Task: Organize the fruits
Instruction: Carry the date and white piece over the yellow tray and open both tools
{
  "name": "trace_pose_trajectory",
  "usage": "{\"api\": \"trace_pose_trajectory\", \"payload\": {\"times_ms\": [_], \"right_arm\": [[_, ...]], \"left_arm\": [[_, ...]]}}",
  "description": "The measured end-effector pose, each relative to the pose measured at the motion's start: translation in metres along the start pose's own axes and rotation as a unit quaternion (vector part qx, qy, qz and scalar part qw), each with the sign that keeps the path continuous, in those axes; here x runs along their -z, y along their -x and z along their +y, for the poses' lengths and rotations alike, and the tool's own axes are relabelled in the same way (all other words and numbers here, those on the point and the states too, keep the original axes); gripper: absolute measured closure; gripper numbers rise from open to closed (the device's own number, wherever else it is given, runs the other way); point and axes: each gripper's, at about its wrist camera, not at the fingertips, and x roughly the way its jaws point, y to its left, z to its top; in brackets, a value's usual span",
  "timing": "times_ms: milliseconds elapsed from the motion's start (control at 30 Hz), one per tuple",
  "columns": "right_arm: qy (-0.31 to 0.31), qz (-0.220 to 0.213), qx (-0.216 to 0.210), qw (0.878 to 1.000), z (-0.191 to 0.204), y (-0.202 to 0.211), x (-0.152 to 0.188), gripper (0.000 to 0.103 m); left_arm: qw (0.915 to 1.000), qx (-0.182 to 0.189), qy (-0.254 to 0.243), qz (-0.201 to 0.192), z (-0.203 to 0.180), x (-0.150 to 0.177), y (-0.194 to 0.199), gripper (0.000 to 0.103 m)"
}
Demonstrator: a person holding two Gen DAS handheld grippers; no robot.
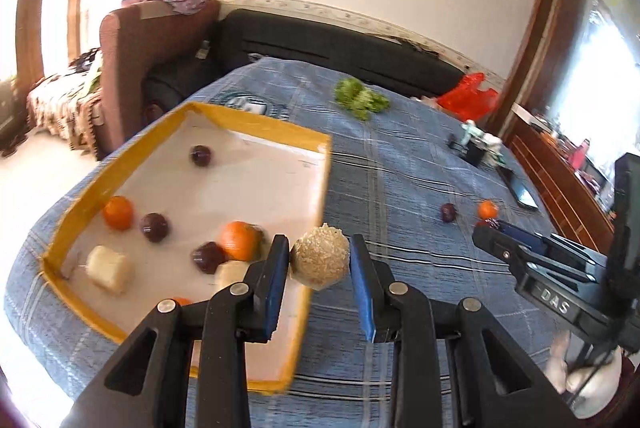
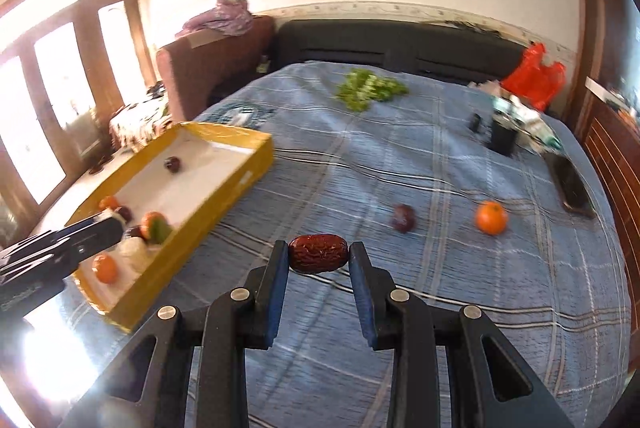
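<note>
Your left gripper (image 1: pixel 320 260) has its jaws closed on a pale netted fruit (image 1: pixel 320 258) at the yellow tray's (image 1: pixel 256 120) edge, while your right gripper (image 2: pixel 319 259) pinches a red date (image 2: pixel 318 259) above the bed (image 2: pixel 400 156).

A tray (image 2: pixel 224 196) is set on the bedspread (image 2: pixel 440 288), and every place is given from it. Inside it, several fruits are gathered at the near end, while one plum (image 2: pixel 173 164) is placed alone toward the far end. To the right of the tray, well apart, a plum (image 2: pixel 403 217) and an orange (image 2: pixel 491 217) are laid side by side on the bedspread. Beyond the tray and to its right, leafy greens (image 2: pixel 370 90) are spread. Behind the tray, an armchair (image 2: pixel 208 76) is found.
</note>
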Motion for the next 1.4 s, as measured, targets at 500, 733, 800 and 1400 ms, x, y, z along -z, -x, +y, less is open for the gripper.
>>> {"api": "trace_pose_trajectory", "payload": {"times_ms": [500, 733, 800, 1400], "right_arm": [[0.080, 0.036, -0.075, 0.993, 0.114, -0.052, -0.016, 0.069], [0.092, 0.064, -0.092, 0.989, 0.141, -0.085, -0.021, 0.069], [0.091, 0.065, -0.084, 0.990, 0.144, -0.093, -0.026, 0.069], [0.074, 0.116, -0.069, 0.988, 0.144, -0.169, -0.041, 0.062]], "left_arm": [[0.9928, -0.061, 0.103, 0.010, 0.115, -0.004, -0.009, 0.073], [0.9928, -0.070, 0.093, 0.026, 0.124, -0.020, -0.031, 0.073], [0.9925, -0.074, 0.091, 0.033, 0.126, -0.026, -0.040, 0.073], [0.9922, -0.066, 0.096, 0.044, 0.131, -0.037, -0.062, 0.048]]}}
